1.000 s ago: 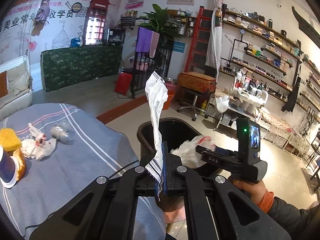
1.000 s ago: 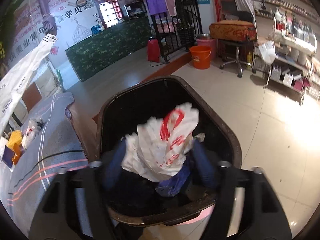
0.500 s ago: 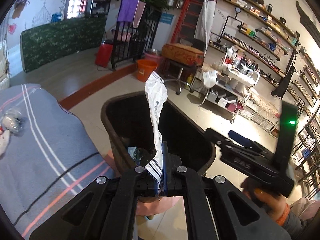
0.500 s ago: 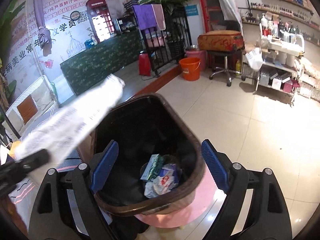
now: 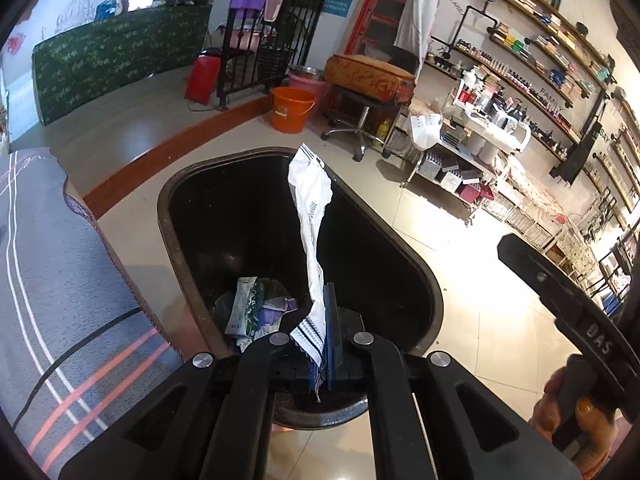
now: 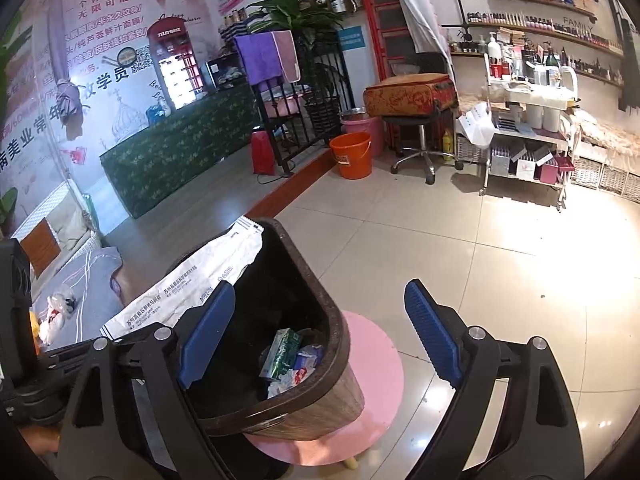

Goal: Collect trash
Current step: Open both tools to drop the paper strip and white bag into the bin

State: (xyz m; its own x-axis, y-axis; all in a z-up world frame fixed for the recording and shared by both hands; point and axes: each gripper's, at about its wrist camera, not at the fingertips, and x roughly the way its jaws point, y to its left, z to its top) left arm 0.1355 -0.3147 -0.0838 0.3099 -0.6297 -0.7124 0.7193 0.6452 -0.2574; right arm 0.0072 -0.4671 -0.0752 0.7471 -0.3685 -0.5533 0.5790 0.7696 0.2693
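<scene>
Left gripper (image 5: 325,364), jaws clamped on the white wrapper (image 5: 311,240), is now hanging over the bin (image 5: 424,280); right gripper (image 6: 316,336), emptied, is withdrawing toward 4 o'clock, jaws wide. Release is pending.

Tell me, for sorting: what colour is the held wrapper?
White wrapper with dark-striped ends; clearest in the left wrist view.

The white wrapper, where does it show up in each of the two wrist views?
Left wrist: white wrapper stands centre, pinched in the left gripper, over the trash bin.
Right wrist: wrapper lies left of centre, slanting across the bin's left rim.
Shared landmark: orange bucket.
</scene>
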